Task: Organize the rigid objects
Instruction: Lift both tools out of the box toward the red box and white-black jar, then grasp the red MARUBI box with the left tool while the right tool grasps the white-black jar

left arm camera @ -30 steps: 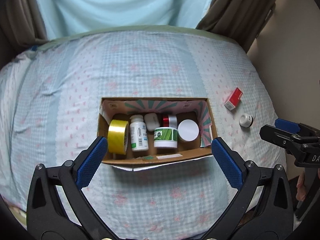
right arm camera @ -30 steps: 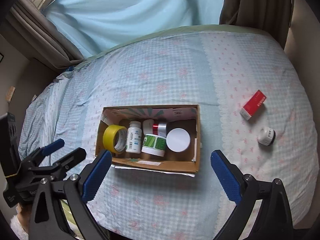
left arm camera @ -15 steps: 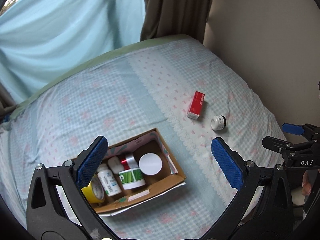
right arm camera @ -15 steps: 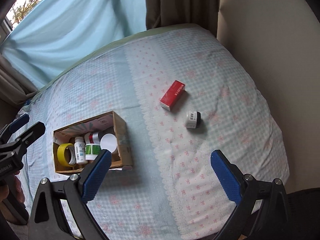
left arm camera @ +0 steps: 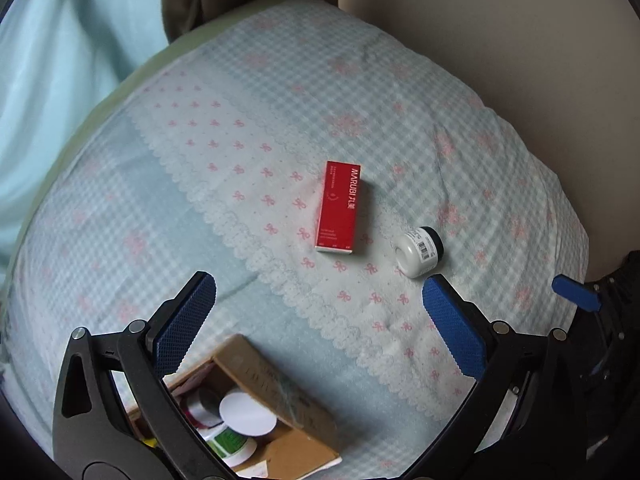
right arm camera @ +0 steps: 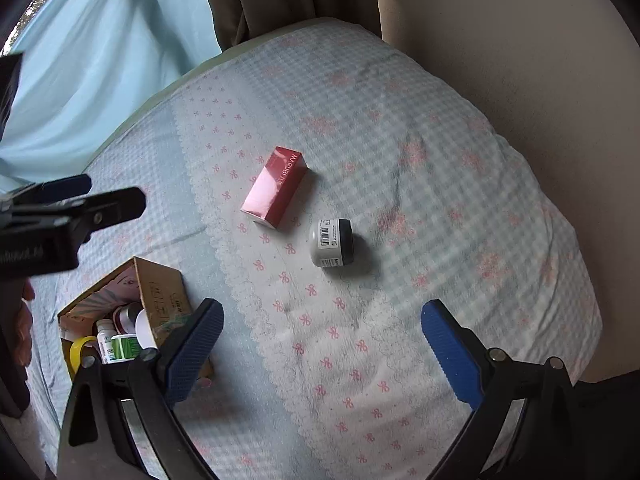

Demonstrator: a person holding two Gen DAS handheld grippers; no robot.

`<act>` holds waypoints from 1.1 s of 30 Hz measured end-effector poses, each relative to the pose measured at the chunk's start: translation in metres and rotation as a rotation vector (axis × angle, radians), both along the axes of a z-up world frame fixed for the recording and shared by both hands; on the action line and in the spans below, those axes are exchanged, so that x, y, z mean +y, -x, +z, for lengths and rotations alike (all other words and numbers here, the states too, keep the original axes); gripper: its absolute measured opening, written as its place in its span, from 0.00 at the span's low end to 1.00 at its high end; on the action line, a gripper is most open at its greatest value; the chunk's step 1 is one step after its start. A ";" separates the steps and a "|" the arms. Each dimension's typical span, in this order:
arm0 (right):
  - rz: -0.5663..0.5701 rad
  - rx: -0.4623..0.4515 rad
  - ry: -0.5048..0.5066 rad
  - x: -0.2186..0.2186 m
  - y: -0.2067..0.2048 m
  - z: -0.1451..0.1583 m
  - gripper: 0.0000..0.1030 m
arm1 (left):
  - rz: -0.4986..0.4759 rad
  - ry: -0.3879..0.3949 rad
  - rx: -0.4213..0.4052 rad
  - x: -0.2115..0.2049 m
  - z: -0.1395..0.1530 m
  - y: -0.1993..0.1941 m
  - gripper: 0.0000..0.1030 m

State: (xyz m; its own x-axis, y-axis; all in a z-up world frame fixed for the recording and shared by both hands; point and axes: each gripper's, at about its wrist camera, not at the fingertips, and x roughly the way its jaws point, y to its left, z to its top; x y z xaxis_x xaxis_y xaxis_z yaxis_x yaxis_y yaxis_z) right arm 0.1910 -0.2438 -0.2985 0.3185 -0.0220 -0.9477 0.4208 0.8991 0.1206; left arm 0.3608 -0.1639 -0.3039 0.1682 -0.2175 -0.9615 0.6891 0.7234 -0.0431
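Note:
A red box [left arm camera: 339, 208] lies flat on the checked bedcover, with a small white jar with a black lid [left arm camera: 419, 251] on its side to the right of it. Both also show in the right wrist view: the red box [right arm camera: 276, 186] and the jar [right arm camera: 331, 242]. A cardboard box [left arm camera: 276, 380] holding bottles, jars and yellow tape sits at lower left; it also shows in the right wrist view [right arm camera: 160, 292]. My left gripper [left arm camera: 316, 324] is open and empty above the bed, short of the red box. My right gripper [right arm camera: 320, 340] is open and empty, short of the jar.
A beige wall [right arm camera: 520, 80] borders the bed on the right. Brown and pale blue curtains [left arm camera: 80, 40] hang behind the bed. The bedcover edge [right arm camera: 576, 320] drops off at the right. The left gripper's arm [right arm camera: 72, 216] shows at the left of the right wrist view.
Both grippers have swung right, away from the cardboard box and toward the red box and white jar. The items now appear closer. Both stay open.

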 end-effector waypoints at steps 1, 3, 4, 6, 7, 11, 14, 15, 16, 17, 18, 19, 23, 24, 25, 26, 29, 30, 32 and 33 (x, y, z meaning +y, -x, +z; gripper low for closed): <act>-0.001 0.006 0.009 -0.001 -0.003 -0.008 0.96 | -0.010 -0.007 0.014 -0.009 -0.011 -0.006 1.00; -0.009 0.005 0.009 -0.004 -0.011 -0.023 0.96 | -0.030 -0.029 0.035 -0.026 -0.033 -0.017 1.00; -0.013 0.002 0.011 -0.006 -0.015 -0.030 0.96 | -0.040 -0.038 0.049 -0.034 -0.045 -0.022 1.00; -0.019 0.004 0.019 -0.009 -0.023 -0.045 0.95 | -0.059 -0.047 0.084 -0.048 -0.067 -0.031 1.00; -0.024 0.004 0.020 -0.010 -0.026 -0.052 0.95 | -0.071 -0.057 0.093 -0.054 -0.078 -0.034 0.99; -0.044 0.003 0.012 -0.010 -0.042 -0.079 0.89 | -0.104 -0.091 0.117 -0.072 -0.116 -0.045 0.93; -0.058 0.030 0.019 -0.010 -0.053 -0.100 0.81 | -0.119 -0.125 0.129 -0.080 -0.140 -0.050 0.81; -0.068 0.041 0.019 -0.011 -0.055 -0.107 0.81 | -0.123 -0.130 0.135 -0.083 -0.147 -0.051 0.80; -0.077 0.049 0.017 -0.011 -0.058 -0.112 0.79 | -0.127 -0.130 0.139 -0.085 -0.152 -0.052 0.76; -0.082 0.053 0.009 -0.012 -0.060 -0.118 0.74 | -0.131 -0.130 0.142 -0.087 -0.156 -0.052 0.72; -0.086 0.061 0.003 -0.013 -0.063 -0.123 0.70 | -0.135 -0.134 0.145 -0.089 -0.160 -0.053 0.67; -0.090 0.067 0.001 -0.014 -0.066 -0.127 0.70 | -0.137 -0.139 0.145 -0.092 -0.164 -0.053 0.67; -0.092 0.069 -0.016 -0.017 -0.077 -0.139 0.67 | -0.130 -0.136 0.165 -0.097 -0.175 -0.055 0.50; -0.089 0.071 -0.018 -0.017 -0.080 -0.142 0.64 | -0.127 -0.137 0.176 -0.097 -0.178 -0.056 0.43; -0.085 0.073 -0.019 -0.017 -0.083 -0.144 0.63 | -0.124 -0.140 0.181 -0.098 -0.181 -0.056 0.40; -0.084 0.076 -0.020 -0.018 -0.085 -0.146 0.60 | -0.126 -0.148 0.172 -0.098 -0.183 -0.056 0.38; -0.095 0.089 -0.016 -0.022 -0.089 -0.151 0.50 | -0.127 -0.148 0.164 -0.100 -0.187 -0.056 0.38; -0.099 0.087 -0.022 -0.023 -0.090 -0.152 0.48 | -0.125 -0.145 0.165 -0.100 -0.188 -0.056 0.38; -0.109 0.080 -0.033 -0.026 -0.090 -0.151 0.48 | -0.125 -0.142 0.162 -0.099 -0.188 -0.055 0.37; -0.110 0.082 -0.037 -0.028 -0.092 -0.151 0.48 | -0.126 -0.142 0.159 -0.098 -0.188 -0.054 0.37</act>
